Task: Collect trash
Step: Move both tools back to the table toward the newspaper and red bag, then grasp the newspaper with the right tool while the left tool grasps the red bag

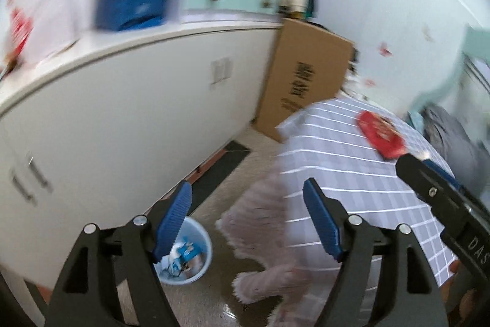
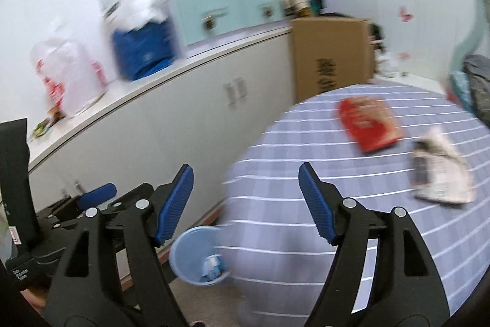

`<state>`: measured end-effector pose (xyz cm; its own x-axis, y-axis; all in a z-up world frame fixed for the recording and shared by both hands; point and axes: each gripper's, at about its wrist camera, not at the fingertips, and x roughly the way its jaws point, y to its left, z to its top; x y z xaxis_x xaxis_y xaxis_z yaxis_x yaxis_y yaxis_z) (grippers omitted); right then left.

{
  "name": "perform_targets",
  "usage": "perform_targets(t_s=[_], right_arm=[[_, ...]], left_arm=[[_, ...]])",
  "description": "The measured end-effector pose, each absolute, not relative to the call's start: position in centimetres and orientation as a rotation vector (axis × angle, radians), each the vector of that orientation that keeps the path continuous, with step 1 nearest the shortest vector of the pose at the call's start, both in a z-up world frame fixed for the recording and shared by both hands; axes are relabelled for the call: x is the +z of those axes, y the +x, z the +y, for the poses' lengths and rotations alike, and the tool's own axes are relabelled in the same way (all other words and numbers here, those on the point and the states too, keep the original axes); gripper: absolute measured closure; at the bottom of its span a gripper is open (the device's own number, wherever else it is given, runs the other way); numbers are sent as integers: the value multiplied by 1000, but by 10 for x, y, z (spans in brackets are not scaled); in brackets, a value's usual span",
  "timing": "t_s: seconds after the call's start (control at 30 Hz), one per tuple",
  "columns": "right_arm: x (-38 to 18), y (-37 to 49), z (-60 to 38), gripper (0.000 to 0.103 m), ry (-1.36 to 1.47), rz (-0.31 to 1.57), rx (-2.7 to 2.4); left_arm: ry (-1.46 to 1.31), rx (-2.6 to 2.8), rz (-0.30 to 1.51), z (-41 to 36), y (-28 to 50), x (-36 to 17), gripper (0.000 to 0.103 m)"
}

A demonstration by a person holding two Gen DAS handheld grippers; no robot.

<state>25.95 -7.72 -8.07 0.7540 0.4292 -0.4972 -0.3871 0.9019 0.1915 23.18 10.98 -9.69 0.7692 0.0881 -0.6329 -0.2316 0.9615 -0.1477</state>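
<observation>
both grippers wide open and empty above a checked table

the checked tablecloth (image 2: pixel 352 173) fills the right of the frame, a red packet (image 2: pixel 367 124) and crumpled paper (image 2: pixel 441 173) on it at upper right; the blue bin (image 2: pixel 196 253), holding trash, sits bottom centre; left gripper (image 1: pixel 248 219) and right gripper (image 2: pixel 246 201) grip nothing.

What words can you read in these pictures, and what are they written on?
"DAS": white letters on the right gripper's black body, cut off at the picture's edge.
Cardboard box: dark print down its side, too blurred to read.
Red packet on the checked tablecloth: label blurred, unreadable.
Crumpled printed paper: print too small.
Left gripper's body: white lettering, too small to read.
White bag on the counter: red print, blurred.
</observation>
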Motion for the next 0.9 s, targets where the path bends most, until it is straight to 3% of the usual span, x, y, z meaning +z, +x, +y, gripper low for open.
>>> perform_targets(t_s=[0.47, 0.9], right_arm=[[-96, 320, -246, 32, 86, 618, 164], [-129, 398, -269, 32, 39, 775, 175]], left_arm=[[83, -42, 711, -77, 342, -112, 29], [184, -51, 741, -115, 411, -129, 29]])
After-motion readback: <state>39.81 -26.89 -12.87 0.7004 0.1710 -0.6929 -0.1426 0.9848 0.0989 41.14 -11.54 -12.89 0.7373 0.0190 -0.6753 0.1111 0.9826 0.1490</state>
